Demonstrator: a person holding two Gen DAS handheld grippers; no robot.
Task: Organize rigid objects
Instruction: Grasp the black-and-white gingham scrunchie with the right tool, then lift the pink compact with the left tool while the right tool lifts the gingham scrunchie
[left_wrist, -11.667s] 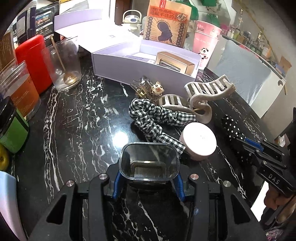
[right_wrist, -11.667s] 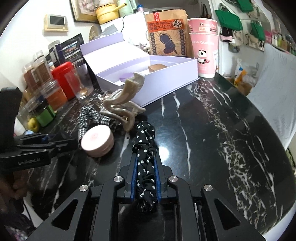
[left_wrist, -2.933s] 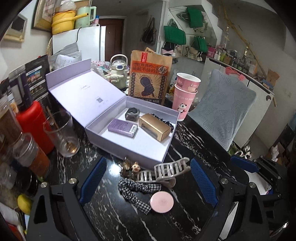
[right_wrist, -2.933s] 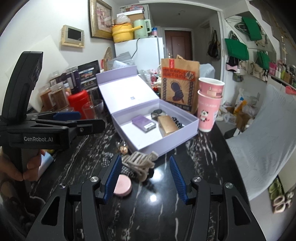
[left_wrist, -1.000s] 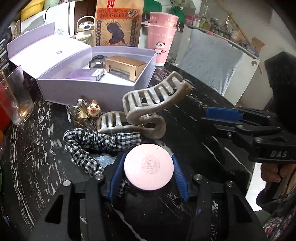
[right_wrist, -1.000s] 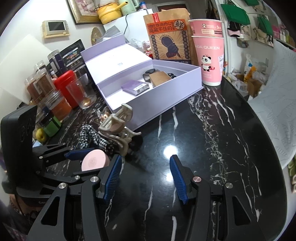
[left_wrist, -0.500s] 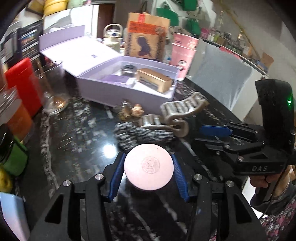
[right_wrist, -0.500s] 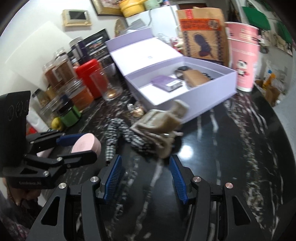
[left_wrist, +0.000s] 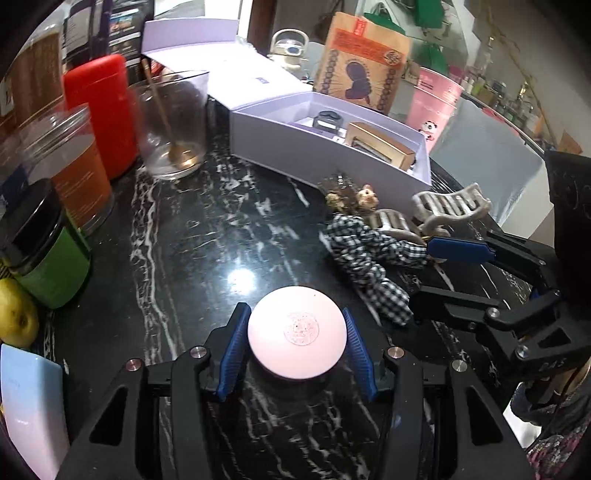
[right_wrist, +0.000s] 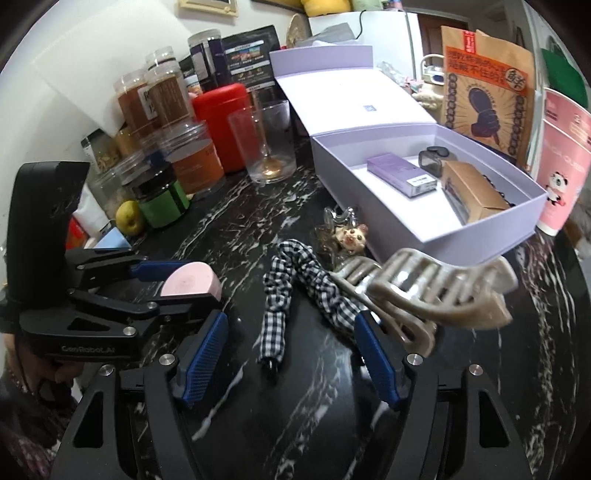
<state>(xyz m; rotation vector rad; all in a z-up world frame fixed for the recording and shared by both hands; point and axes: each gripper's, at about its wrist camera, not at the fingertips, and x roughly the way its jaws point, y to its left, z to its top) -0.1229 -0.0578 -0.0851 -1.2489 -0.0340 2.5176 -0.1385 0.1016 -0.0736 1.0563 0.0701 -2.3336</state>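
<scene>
Two handheld grippers work over a black marble counter veined in white: the left gripper is clenched on a round pink compact, held just above the stone at the near edge, while the right gripper hangs with its jaws opening, the tail of a black-and-white checked scrunchie lying on the counter between them, untouched by the blue pads.

Behind the counter stand a white wall and a white refrigerator, with green bags hanging at the far right. An open lilac box sits at the far right of the counter, its lid tipped back, holding a purple carton, a tan carton and a small dark case. A brown paper bag and pink paper cups stand beyond it. Jars, a red canister and a drinking glass line the far left, with a green-labelled jar and a yellow fruit nearer.

A beige claw clip rests just right of the scrunchie, close to the right gripper's right finger. A small animal-figure clip lies against the box's near wall.
</scene>
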